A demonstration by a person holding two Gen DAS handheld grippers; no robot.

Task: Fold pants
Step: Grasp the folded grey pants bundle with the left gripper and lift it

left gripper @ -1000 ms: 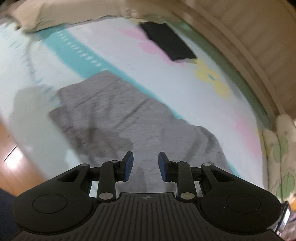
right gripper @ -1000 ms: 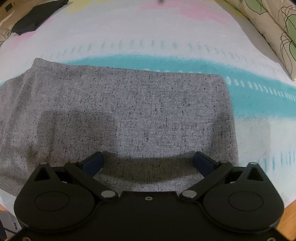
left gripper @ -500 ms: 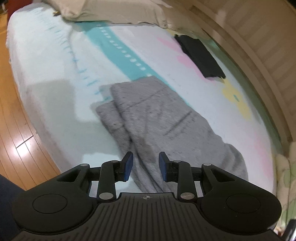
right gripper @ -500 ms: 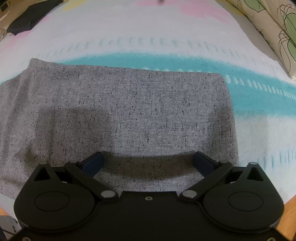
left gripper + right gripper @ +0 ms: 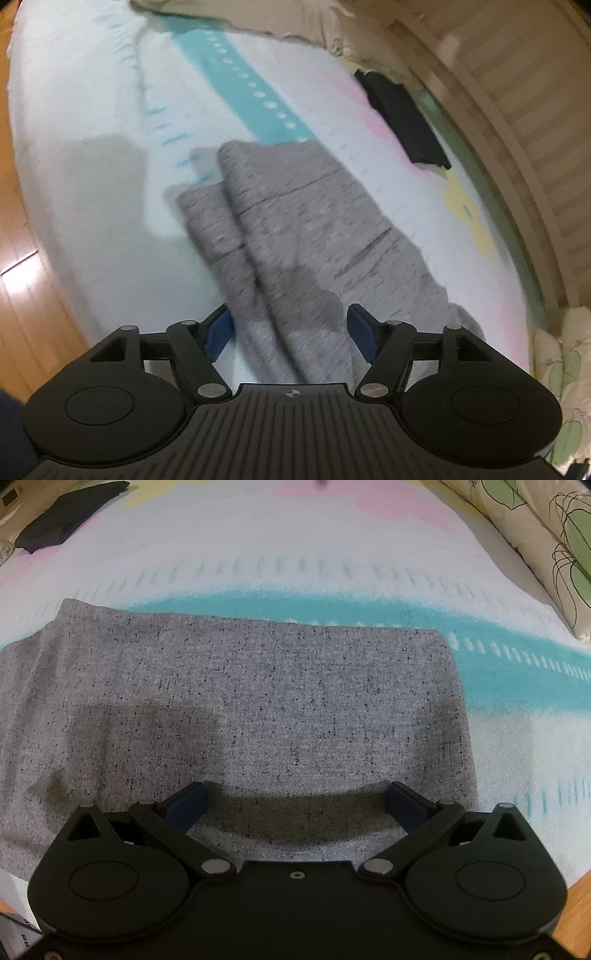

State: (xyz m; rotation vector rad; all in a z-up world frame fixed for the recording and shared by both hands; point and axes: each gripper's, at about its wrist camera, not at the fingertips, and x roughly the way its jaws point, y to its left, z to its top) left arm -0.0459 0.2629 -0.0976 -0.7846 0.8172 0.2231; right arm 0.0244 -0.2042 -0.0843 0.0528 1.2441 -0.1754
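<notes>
The left gripper was opening, its blue pads spread apart above the grey pants; cloth lay in the gap between them, but neither pad pressed on it. The right gripper stood with its jaws wide, the dark pads set far apart over the pants and gripping nothing. In the left wrist view the pants lay in two overlapping layers — a long fold line ran from the gripper toward their far end, and the picture was blurred. In the right wrist view the pants lay flat, the far edge straight and the right-hand corner rounded. The pants rested on a white bedspread. A teal band of that bedspread ran just beyond the far edge of the pants. Pink and yellow patches lay further beyond the pants. A folded dark garment lay well apart from the pants, past their far side. Leaf-print pillows lay to the right of the pants, well clear of them. Wooden floor showed to the left of the pants, past the bed edge.
</notes>
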